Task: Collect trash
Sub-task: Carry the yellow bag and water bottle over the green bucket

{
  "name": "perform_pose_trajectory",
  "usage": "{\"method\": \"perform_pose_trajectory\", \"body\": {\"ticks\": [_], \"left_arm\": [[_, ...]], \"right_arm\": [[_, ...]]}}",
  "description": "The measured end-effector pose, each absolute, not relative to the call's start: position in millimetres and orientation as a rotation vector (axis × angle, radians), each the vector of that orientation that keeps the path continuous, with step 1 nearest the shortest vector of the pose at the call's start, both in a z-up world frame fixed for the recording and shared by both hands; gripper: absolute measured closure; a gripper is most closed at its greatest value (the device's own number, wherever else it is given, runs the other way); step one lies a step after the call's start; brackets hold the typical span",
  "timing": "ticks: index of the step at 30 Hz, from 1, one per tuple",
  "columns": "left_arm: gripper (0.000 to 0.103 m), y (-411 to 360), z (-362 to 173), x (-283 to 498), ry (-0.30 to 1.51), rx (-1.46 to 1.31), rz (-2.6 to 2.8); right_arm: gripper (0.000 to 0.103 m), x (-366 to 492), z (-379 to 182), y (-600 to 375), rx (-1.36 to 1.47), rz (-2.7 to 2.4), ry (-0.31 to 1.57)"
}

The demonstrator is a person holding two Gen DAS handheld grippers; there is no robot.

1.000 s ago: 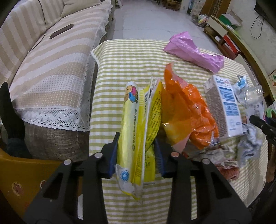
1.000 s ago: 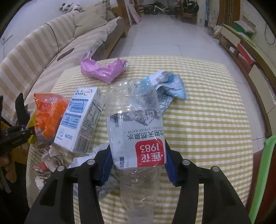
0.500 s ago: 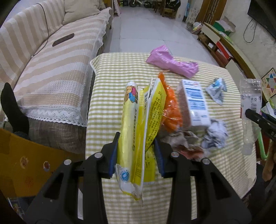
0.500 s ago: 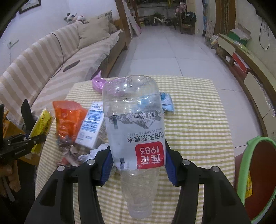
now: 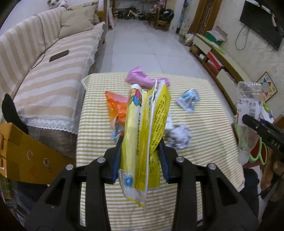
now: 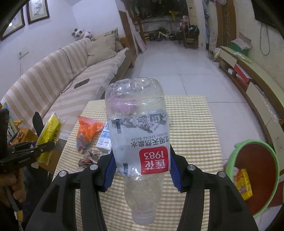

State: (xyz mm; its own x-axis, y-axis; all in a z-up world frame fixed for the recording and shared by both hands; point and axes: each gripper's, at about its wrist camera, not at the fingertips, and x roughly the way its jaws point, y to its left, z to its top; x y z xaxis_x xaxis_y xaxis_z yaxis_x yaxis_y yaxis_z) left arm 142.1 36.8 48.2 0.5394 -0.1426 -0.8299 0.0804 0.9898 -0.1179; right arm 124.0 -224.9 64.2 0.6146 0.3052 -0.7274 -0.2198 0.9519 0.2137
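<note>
Both tools rose: wrapper [image 5: 143, 135] and bottle [image 6: 138, 135] clamped between pads.

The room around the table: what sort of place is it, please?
Most likely a home living room: a striped sofa with cushions, a wall-mounted television above a low cabinet, and a child's bicycle parked at the far end.

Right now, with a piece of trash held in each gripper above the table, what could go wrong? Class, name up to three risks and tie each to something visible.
1. The clear bottle is smooth and hangs neck-down in the right gripper; it could slip out before reaching the green-rimmed bin.
2. The yellow wrapper is limp and pinched low by the left gripper; it may slide free.
3. The orange bag and crumpled paper lie on the table; they could be overlooked.
</note>
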Motion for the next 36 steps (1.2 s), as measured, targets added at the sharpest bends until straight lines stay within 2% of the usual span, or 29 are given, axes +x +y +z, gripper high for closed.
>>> {"method": "perform_pose_trajectory", "body": {"ticks": [11, 36], "left_arm": [[0.067, -35.5, 74.5, 146.2, 0.946, -0.031, -0.248], [0.067, -231.4, 61.1, 172.5, 0.980, 0.054, -0.570]], "right_arm": [[0.052, 97.8, 76.4, -281.6, 0.162, 0.222, 0.827], [0.052, 77.4, 60.0, -444.6, 0.335, -0.029, 0.809]]}}
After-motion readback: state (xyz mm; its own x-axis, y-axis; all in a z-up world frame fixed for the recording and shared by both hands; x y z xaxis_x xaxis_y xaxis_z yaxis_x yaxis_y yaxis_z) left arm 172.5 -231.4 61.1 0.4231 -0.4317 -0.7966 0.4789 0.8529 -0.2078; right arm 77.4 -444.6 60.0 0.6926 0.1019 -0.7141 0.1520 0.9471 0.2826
